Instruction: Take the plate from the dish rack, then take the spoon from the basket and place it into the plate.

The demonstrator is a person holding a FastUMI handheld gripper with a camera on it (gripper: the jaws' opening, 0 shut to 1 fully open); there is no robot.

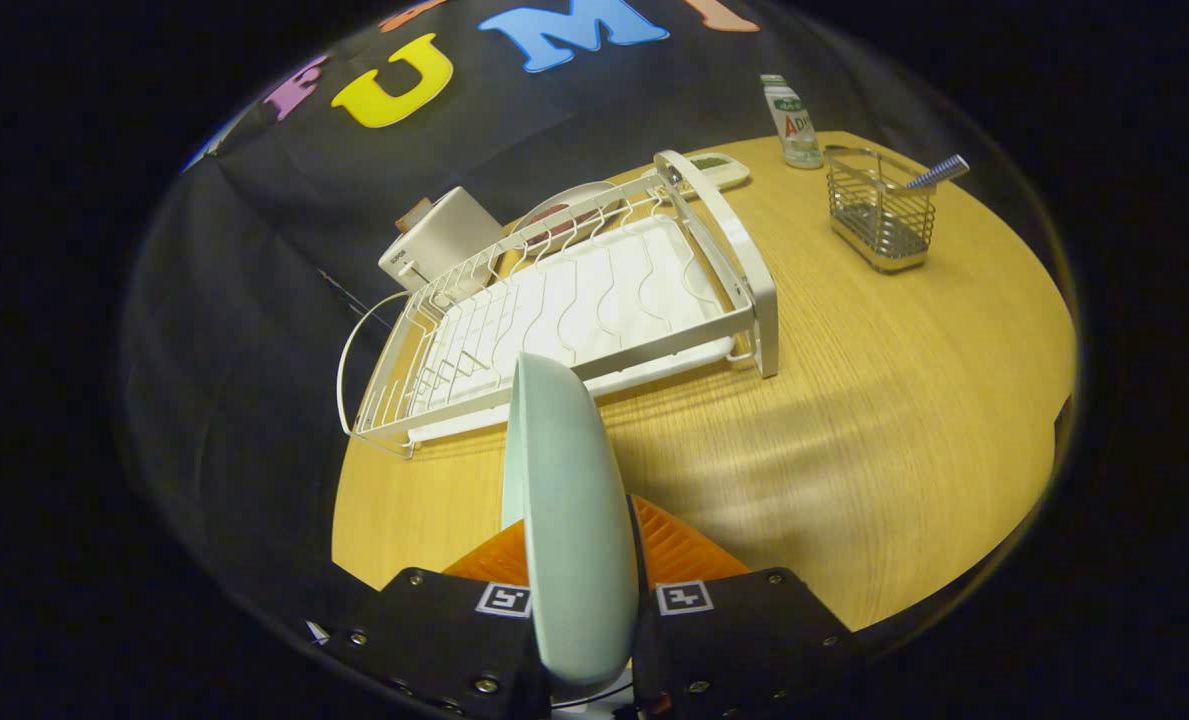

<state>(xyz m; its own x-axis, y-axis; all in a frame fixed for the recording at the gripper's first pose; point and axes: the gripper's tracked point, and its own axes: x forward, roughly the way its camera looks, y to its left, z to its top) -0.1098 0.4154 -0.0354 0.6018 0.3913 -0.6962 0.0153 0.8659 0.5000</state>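
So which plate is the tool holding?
The pale green plate, pinched on edge between the tool's fingers, out of the rack. The other plate is white and stands beyond the rack's far side.

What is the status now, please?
Fingers shut on pale green plate, held edge-up above wooden table. White wire dish rack just ahead. Spoon in wire basket beyond; path open.

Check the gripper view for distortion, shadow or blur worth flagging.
Gripper view: fisheye bends the table edge and dish rack; a soft shadow falls on the wood beside the plate, held edge-on between the gripper fingers; the basket stays sharp.
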